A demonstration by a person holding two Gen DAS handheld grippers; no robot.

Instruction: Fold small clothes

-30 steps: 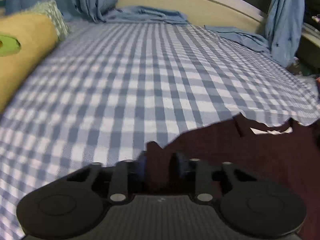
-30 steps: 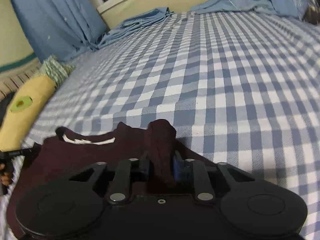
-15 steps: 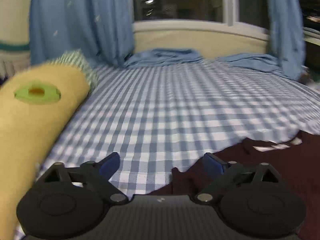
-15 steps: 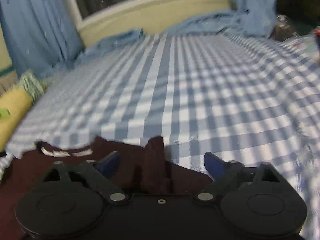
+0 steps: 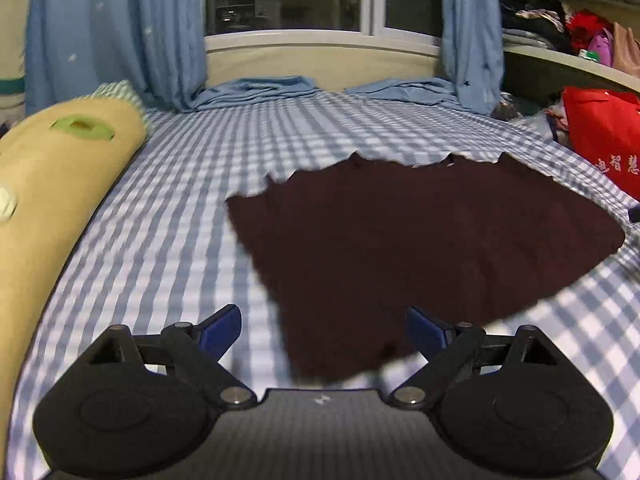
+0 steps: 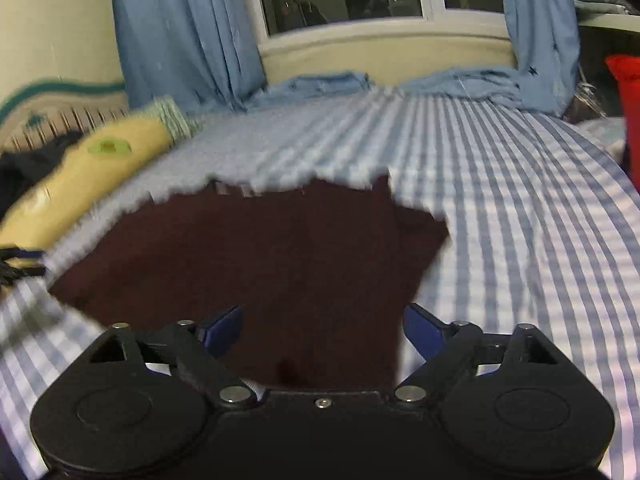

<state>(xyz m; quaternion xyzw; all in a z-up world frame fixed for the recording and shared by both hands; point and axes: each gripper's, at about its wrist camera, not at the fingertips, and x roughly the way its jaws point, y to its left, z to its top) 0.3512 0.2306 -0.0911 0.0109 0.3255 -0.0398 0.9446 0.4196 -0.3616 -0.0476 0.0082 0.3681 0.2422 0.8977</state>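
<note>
The dark maroon garment [image 5: 420,248] lay flat at twelve o'clock of both tools; left gripper [image 5: 322,330] spread, empty; right gripper [image 6: 322,330] wide, closing slightly, its jaws clasping nothing.

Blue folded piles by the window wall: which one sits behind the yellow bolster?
The left pile, below the left curtain and nearest the yellow bolster. The other pile lies toward the red bag.

You see one dark maroon garment [image 5: 420,240] lying flat on the checked sheet, just ahead of your left fingers [image 5: 222,326], toward the right one. Its near hem reaches between your right fingers [image 6: 424,332].
</note>
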